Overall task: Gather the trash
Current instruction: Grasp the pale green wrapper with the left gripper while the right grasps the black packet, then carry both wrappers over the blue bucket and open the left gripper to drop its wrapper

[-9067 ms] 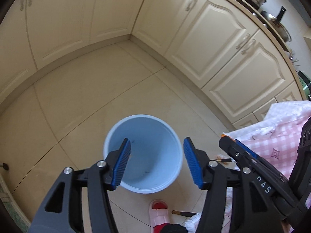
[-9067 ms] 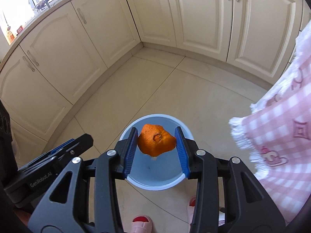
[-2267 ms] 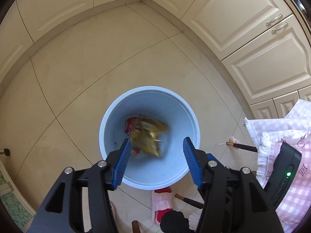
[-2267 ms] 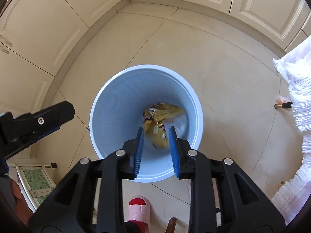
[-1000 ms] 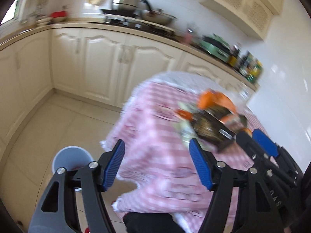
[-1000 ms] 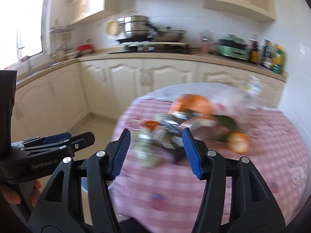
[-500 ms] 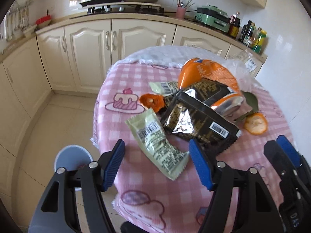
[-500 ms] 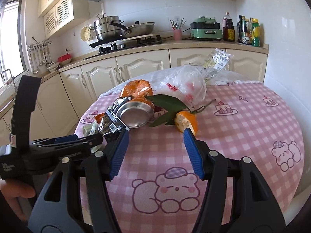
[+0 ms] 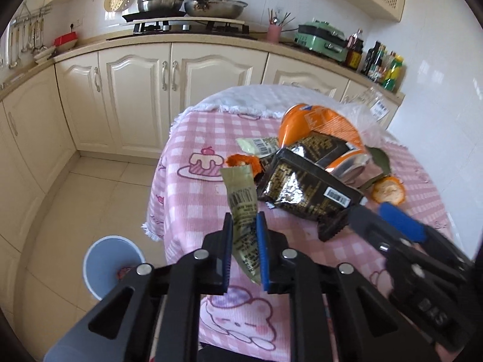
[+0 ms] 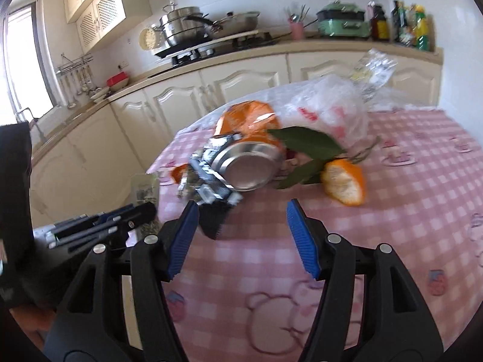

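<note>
Left wrist: left tool point(image 9: 244, 249) clamps green wrapper point(image 9: 243, 208); right tool point(image 10: 243, 238) apart near black packet point(image 10: 211, 193).

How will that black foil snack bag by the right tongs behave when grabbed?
Probably floppy: the black foil bag lies crumpled and creased on the pink tablecloth, so it should fold in the grip. Likely light, as it looks flat and empty. Its glossy film may be slippery, so the open right tongs would do best pinching its serrated end.

Two orange peels point(image 9: 388, 191) point(image 9: 243, 163), one bin point(image 9: 102, 265).
</note>
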### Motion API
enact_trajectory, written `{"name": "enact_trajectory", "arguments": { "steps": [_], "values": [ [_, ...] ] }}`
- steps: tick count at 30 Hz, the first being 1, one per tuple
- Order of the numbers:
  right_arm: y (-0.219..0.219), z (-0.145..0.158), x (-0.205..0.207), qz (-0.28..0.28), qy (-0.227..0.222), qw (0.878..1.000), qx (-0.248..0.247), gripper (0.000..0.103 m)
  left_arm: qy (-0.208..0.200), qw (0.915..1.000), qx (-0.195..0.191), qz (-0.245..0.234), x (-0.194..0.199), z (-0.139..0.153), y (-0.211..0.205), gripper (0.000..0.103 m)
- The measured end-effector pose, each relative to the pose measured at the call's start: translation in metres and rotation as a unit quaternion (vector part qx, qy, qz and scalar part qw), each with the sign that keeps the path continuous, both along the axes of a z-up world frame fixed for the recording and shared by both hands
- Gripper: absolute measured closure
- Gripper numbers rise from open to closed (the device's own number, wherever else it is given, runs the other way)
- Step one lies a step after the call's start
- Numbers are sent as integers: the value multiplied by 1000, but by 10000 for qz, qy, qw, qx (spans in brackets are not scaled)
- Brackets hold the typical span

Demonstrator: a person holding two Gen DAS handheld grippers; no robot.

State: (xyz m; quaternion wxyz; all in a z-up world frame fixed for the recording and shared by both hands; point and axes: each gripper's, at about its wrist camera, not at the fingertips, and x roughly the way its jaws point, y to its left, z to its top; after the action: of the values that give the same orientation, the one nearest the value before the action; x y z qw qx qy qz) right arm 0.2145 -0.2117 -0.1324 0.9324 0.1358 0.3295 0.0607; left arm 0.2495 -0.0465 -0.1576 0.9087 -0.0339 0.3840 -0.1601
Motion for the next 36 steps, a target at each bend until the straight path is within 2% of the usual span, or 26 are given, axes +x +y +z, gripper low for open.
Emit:
{"name": "enact_trajectory", "arguments": {
  "steps": [5, 6, 7, 8, 12, 14, 20, 27, 33, 36],
  "values": [
    [11, -4, 19, 156, 230, 9995, 159, 43, -29, 9996, -268, -116, -6, 2, 10, 91],
    [12, -5, 21, 177, 241, 9994, 167, 46, -32, 9995, -305, -122, -7, 2, 12, 91],
    [15, -6, 22, 212, 274, 9993, 156, 61, -18, 9993, -360, -139, -8, 2, 14, 91],
    [17, -7, 23, 258, 316, 9991, 136, 68, -16, 9991, -398, -151, -9, 2, 16, 91],
    [24, -6, 21, 314, 210, 9993, -15, 73, -13, 9983, -545, -207, -11, 1, 21, 92],
    [30, -3, 17, 353, 119, 9992, -136, 82, -20, 9978, -626, -222, -12, 2, 24, 92],
    [48, 6, 5, 425, -213, 9983, -350, 86, -97, 9963, -812, -262, -15, 7, 34, 93],
    [81, 23, -2, 674, -549, 9945, -583, 86, -233, 9948, -987, -115, -19, 13, 66, 93],
    [133, 14, 12, 1220, -484, 9894, -618, 86, -251, 9946, -967, 293, -19, 7, 114, 93],
    [168, -1, 24, 1530, -346, 9853, -682, 86, -121, 9935, -925, 651, -14, -9, 148, 93]
  ]
}}
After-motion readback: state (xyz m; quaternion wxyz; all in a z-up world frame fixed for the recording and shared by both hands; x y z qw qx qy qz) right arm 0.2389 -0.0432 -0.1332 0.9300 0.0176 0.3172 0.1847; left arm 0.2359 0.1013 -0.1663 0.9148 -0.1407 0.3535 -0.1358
